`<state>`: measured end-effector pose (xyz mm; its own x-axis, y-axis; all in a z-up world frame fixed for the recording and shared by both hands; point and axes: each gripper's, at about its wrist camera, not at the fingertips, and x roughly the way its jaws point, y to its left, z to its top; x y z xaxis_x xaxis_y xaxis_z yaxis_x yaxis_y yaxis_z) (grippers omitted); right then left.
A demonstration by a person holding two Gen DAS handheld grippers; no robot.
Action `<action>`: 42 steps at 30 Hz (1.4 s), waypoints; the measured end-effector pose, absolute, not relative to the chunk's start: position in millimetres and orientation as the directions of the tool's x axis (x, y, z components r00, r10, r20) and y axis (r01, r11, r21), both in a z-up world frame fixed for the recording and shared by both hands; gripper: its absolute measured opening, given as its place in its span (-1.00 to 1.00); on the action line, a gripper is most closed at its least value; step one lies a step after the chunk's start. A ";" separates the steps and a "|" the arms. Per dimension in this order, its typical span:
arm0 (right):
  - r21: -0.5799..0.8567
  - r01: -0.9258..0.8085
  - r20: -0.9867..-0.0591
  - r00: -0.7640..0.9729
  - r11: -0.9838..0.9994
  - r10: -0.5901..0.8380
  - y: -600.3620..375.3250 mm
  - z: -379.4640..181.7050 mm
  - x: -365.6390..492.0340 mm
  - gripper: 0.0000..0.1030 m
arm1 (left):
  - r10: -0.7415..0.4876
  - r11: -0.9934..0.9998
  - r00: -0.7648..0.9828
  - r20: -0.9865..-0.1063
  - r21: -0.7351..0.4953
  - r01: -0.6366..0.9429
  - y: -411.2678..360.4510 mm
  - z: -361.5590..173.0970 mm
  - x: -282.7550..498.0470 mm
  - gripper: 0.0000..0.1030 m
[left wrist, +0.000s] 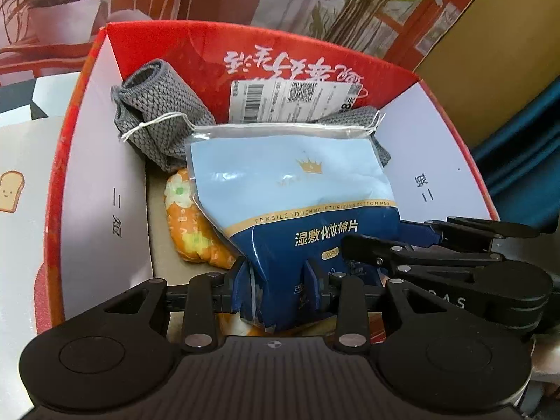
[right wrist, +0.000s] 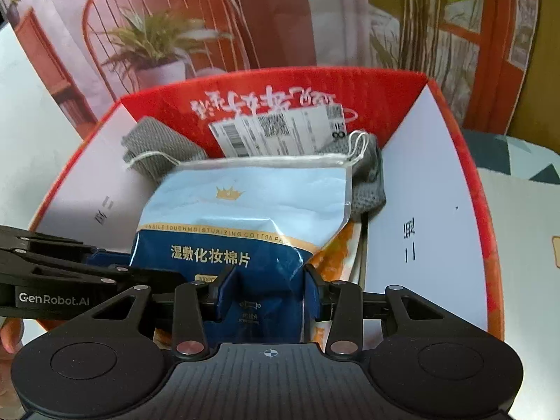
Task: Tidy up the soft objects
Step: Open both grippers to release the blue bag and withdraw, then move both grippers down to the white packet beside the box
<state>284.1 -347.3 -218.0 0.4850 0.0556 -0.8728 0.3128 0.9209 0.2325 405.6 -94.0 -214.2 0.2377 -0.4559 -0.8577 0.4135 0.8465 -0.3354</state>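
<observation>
A blue and pale-blue cotton pad pack (left wrist: 290, 189) (right wrist: 245, 210) hangs inside an open red box (left wrist: 87, 80) (right wrist: 455, 112) with white flaps. My left gripper (left wrist: 278, 280) is shut on the pack's lower edge, and my right gripper (right wrist: 267, 290) is shut on the same edge beside it. Each gripper shows in the other's view, at the right (left wrist: 437, 245) and at the left (right wrist: 70, 269). Under the pack lie a grey knitted cloth (left wrist: 154, 112) (right wrist: 157, 147) tied with white string and an orange floral soft item (left wrist: 189, 224) (right wrist: 336, 255).
A shipping label (left wrist: 294, 99) (right wrist: 276, 129) sticks to the box's red back wall. A backdrop with potted plants (right wrist: 150, 45) stands behind. A white box with a toast picture (left wrist: 14, 189) sits left, brown cardboard (left wrist: 490, 52) at the right.
</observation>
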 end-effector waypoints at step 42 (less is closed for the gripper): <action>0.213 0.211 -0.495 0.865 0.954 -0.081 -236.4 -196.2 72.4 -0.09 | -0.420 0.881 0.643 -0.640 -0.115 0.460 -7.8 -171.7 175.6 0.05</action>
<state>72.4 -236.4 -196.2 0.8650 -0.0811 -0.4952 0.2114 0.9539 0.2130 175.6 -7.8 -171.7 0.6433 -0.4196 -0.6404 0.4596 0.8806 -0.1153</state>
